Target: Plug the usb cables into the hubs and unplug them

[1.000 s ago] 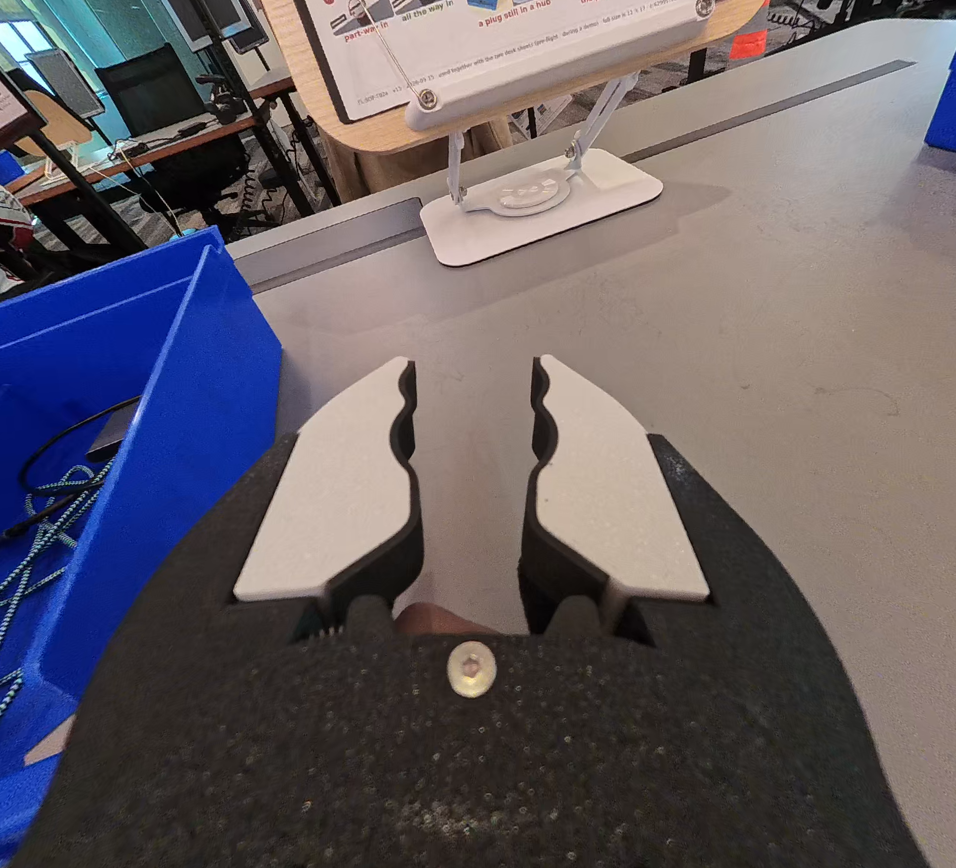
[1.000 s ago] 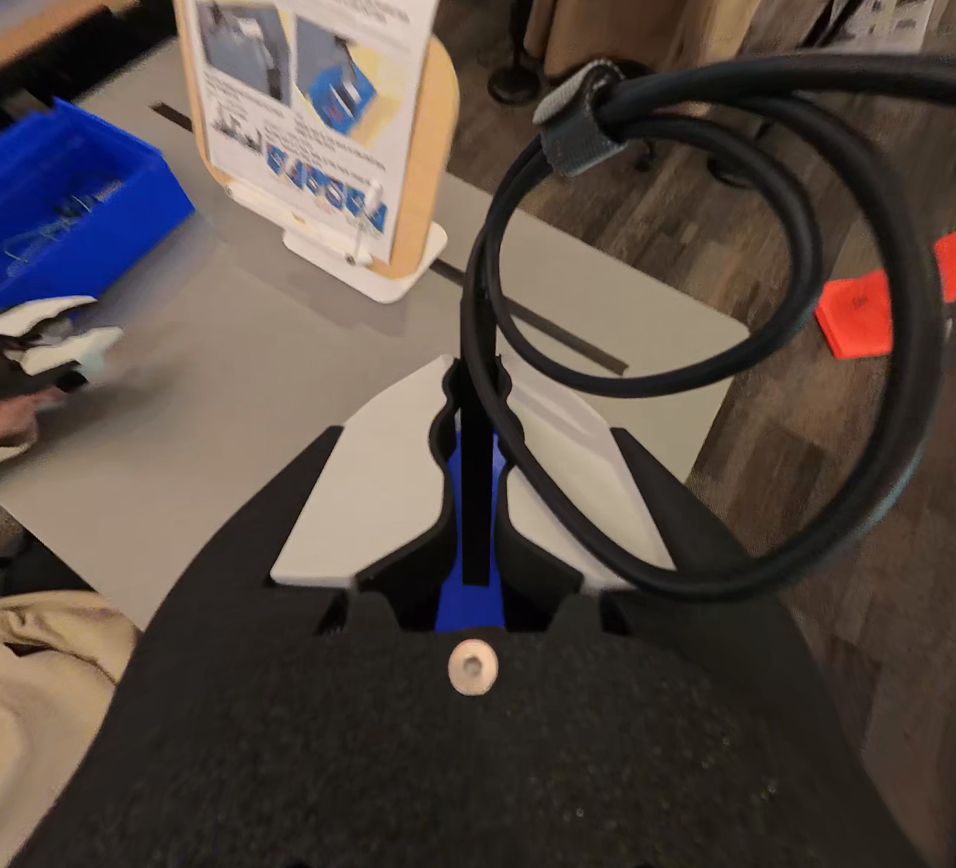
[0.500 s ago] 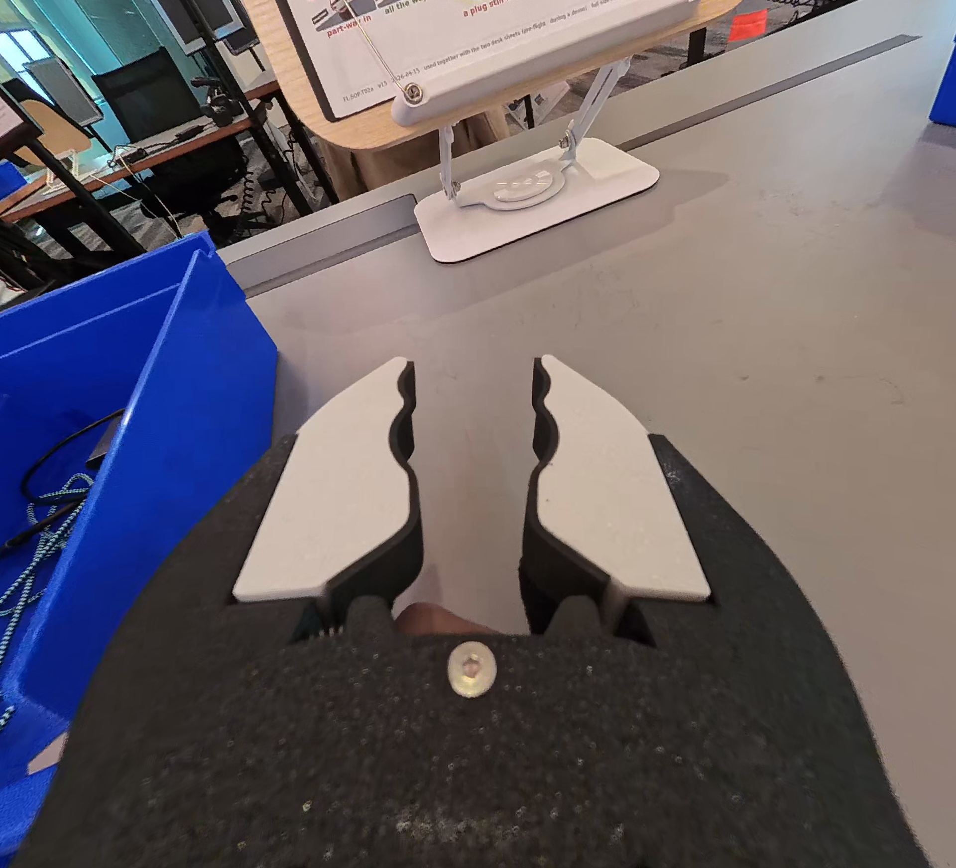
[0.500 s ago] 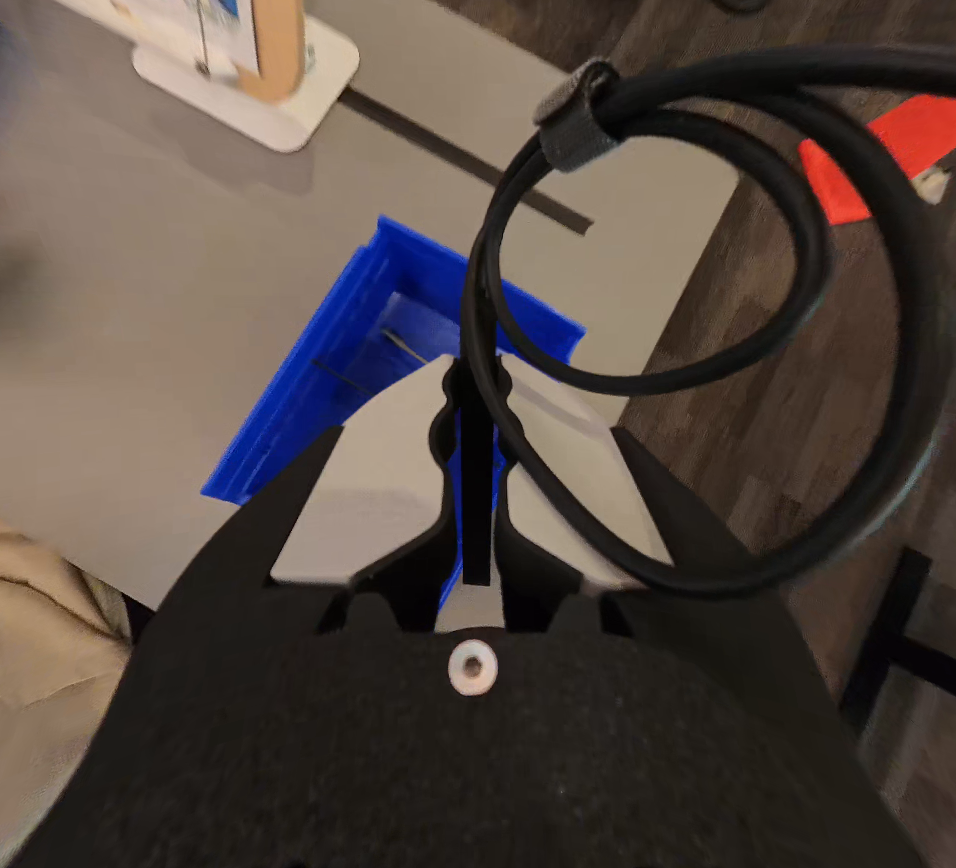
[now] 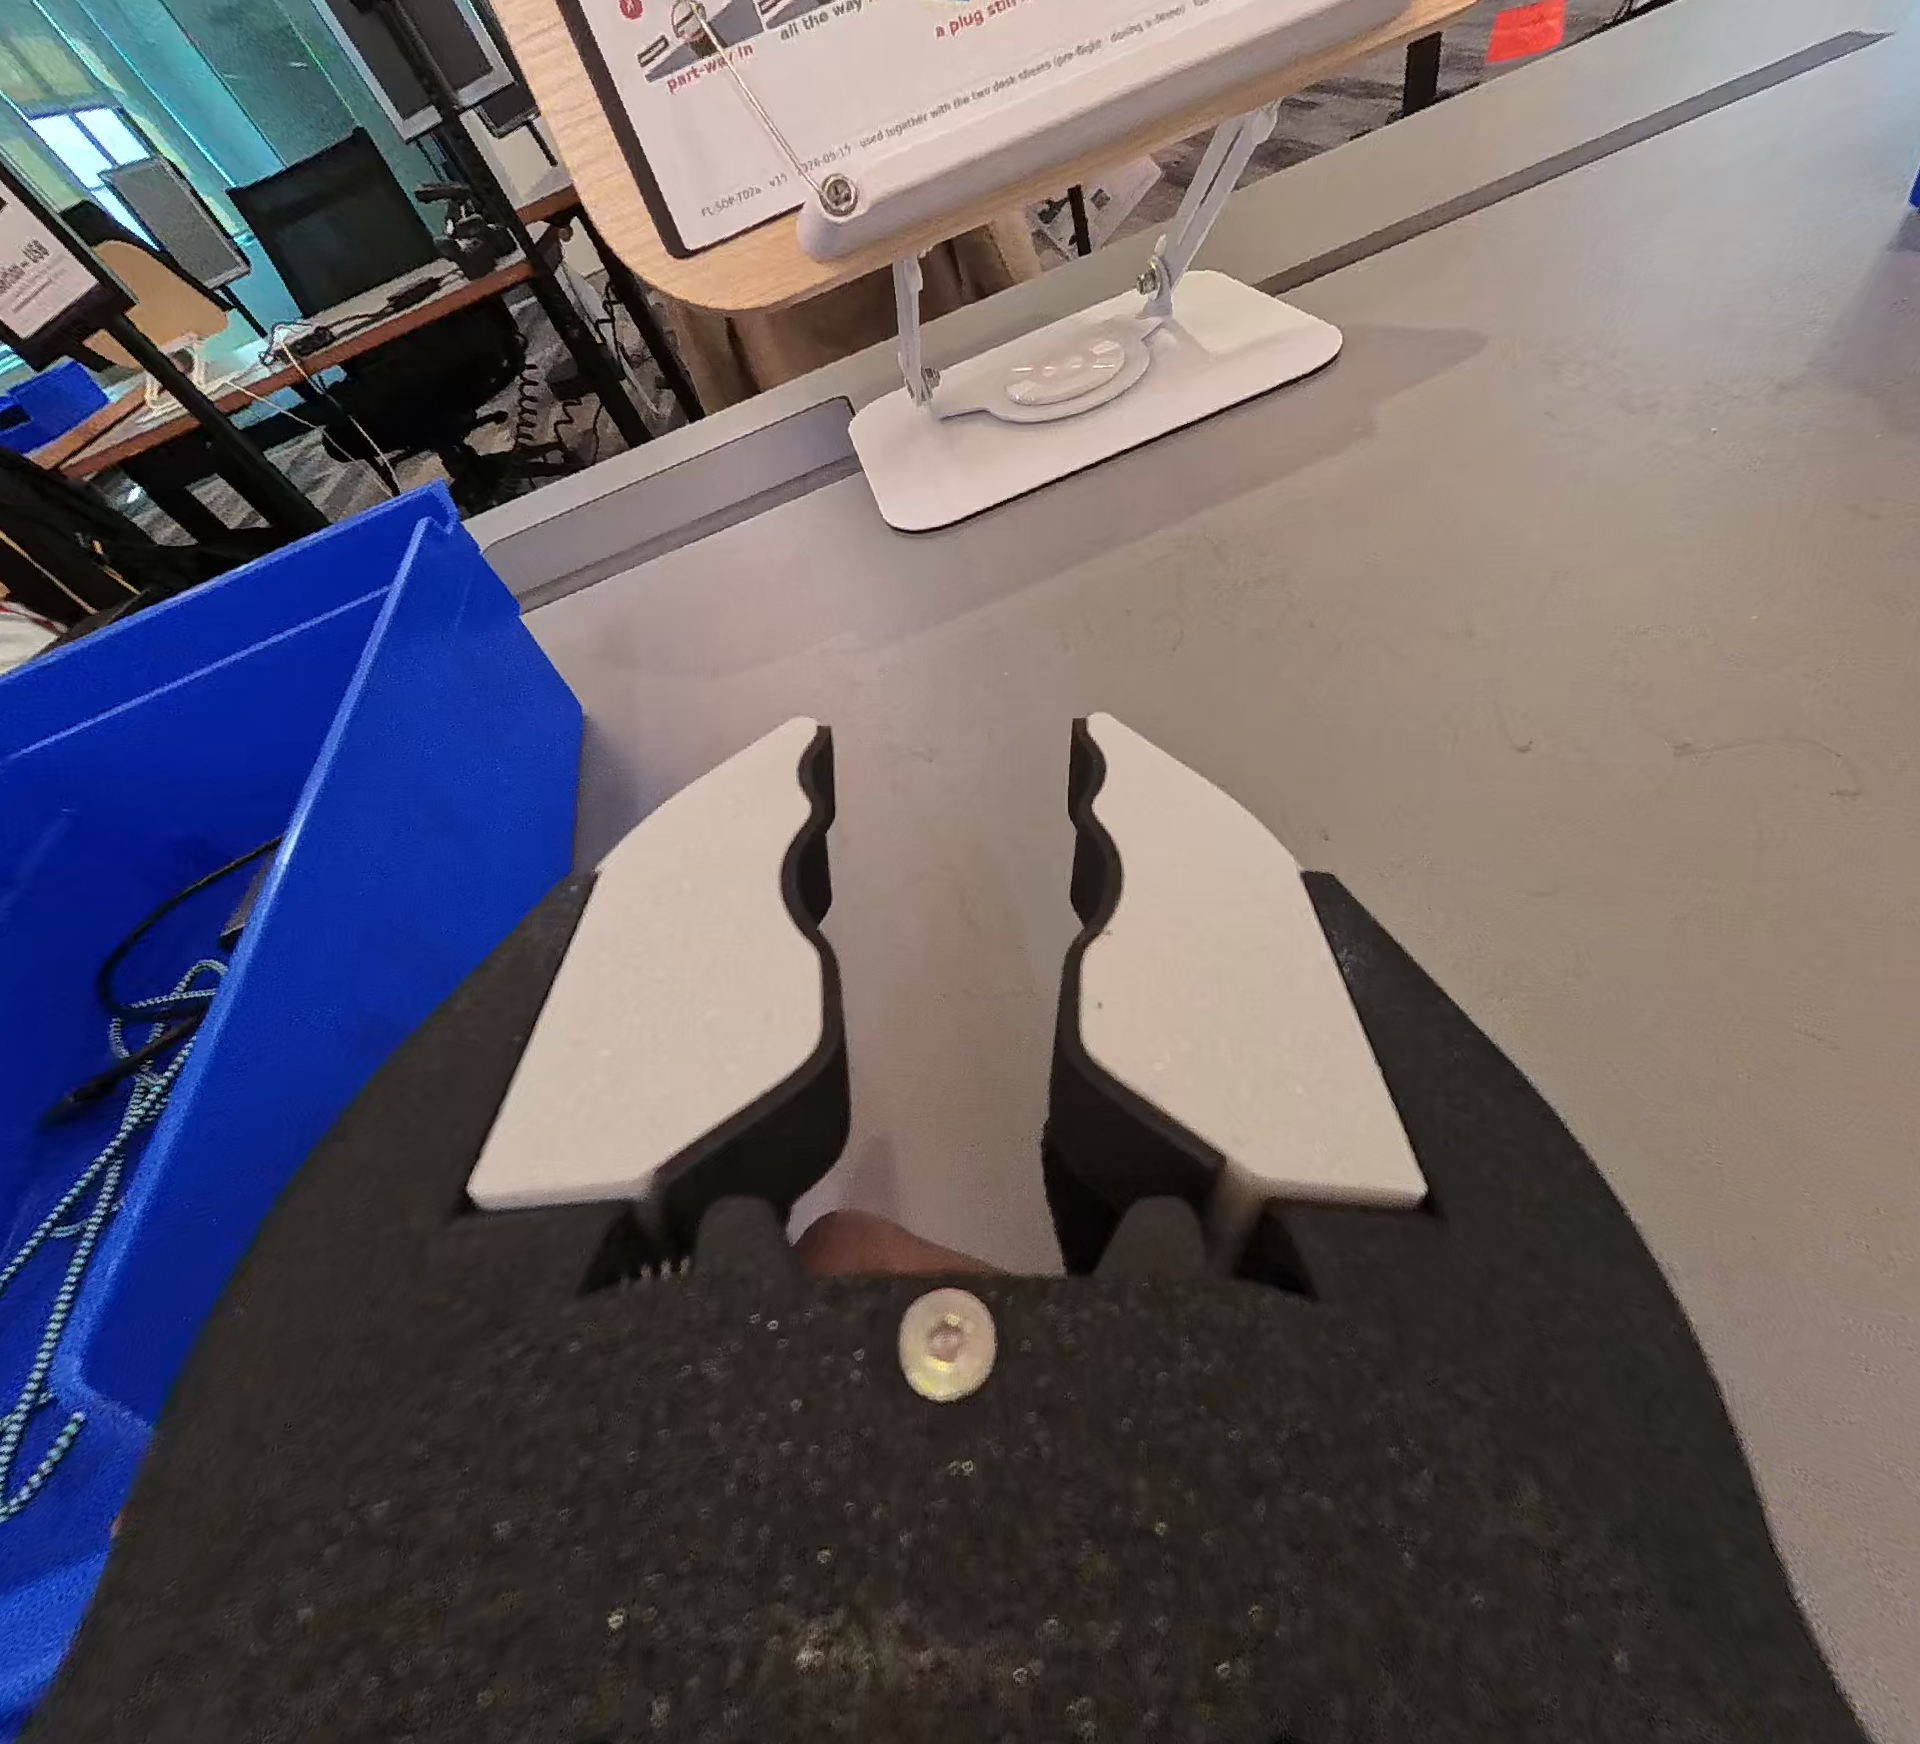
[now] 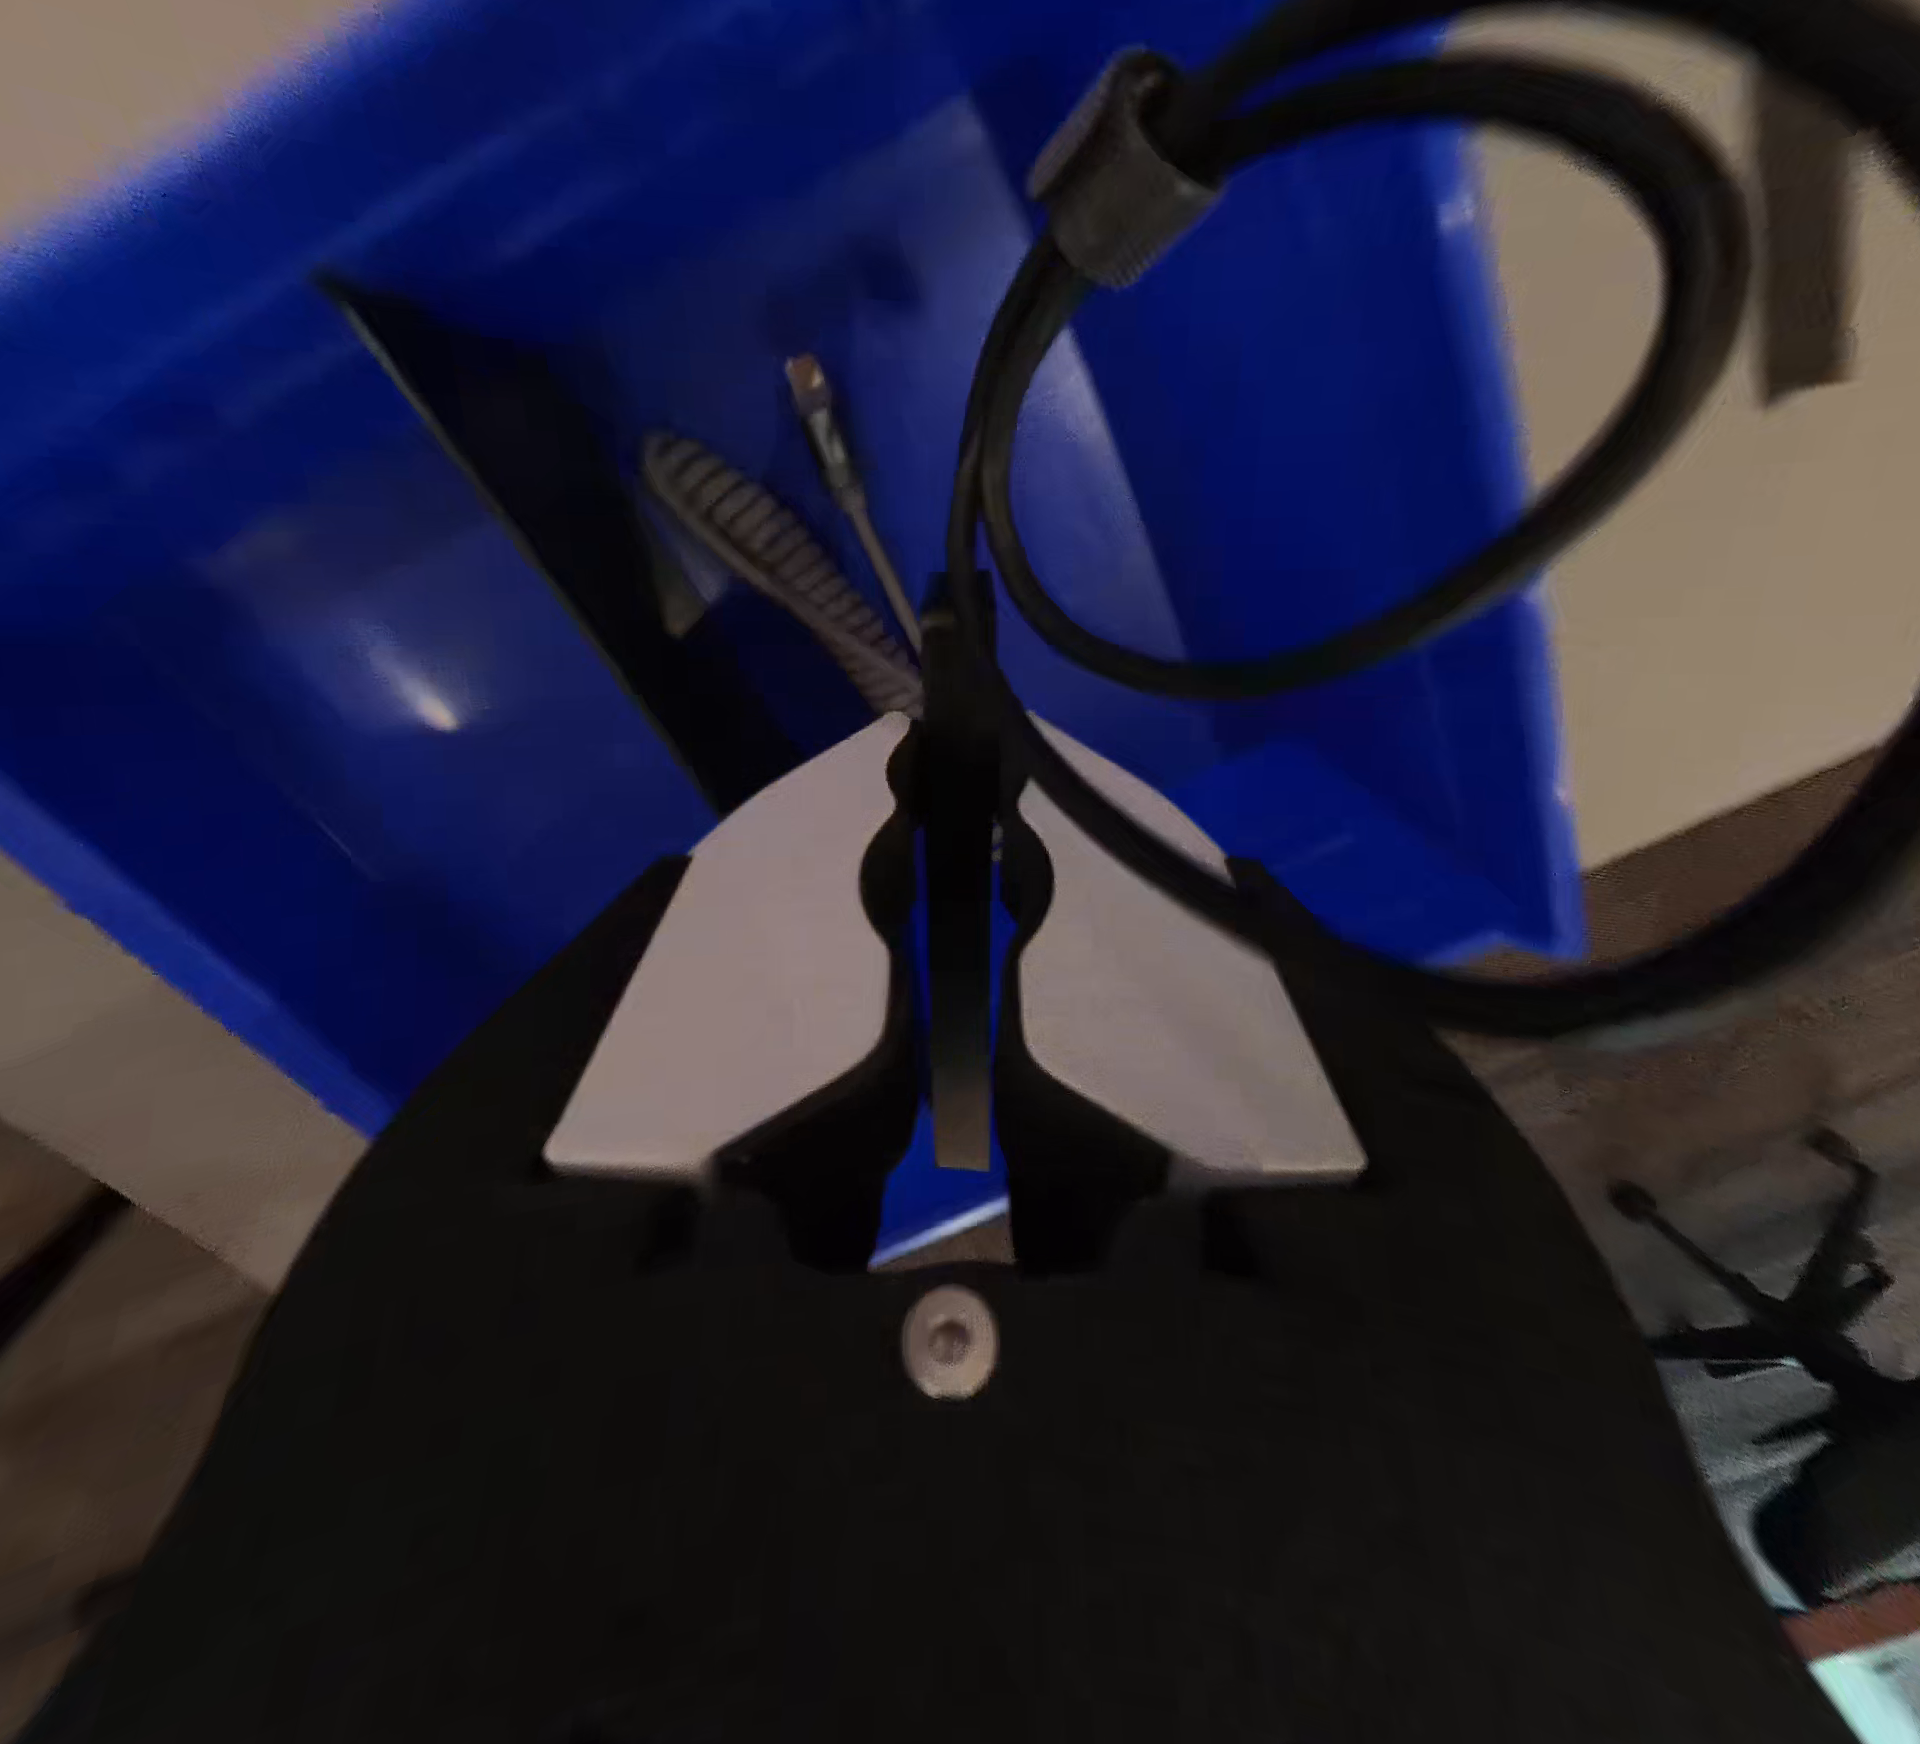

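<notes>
The right gripper (image 6: 956, 759) has its jaws clamped on the flat black plug end of a coiled black USB cable (image 6: 1351, 655), and the loops, tied by a dark strap (image 6: 1117, 172), hang in front of it and over a blue bin (image 6: 520, 188) on the desk. Inside this bin lie a grey ribbed cable (image 6: 769, 551), a thin silver plug (image 6: 821, 416) and a dark flat thing that may be a hub, but the blur does not let me tell. The step seems to be to lower the cable into this bin; it is better to bring the coil down low before opening, so the loops do not catch on the rim. The left gripper (image 5: 951, 759) waits with jaws apart and empty above the grey desk (image 5: 1455, 759), beside another blue bin (image 5: 312, 811) with a braided cable (image 5: 94, 1175); farther stands an instruction stand (image 5: 1091, 385).
</notes>
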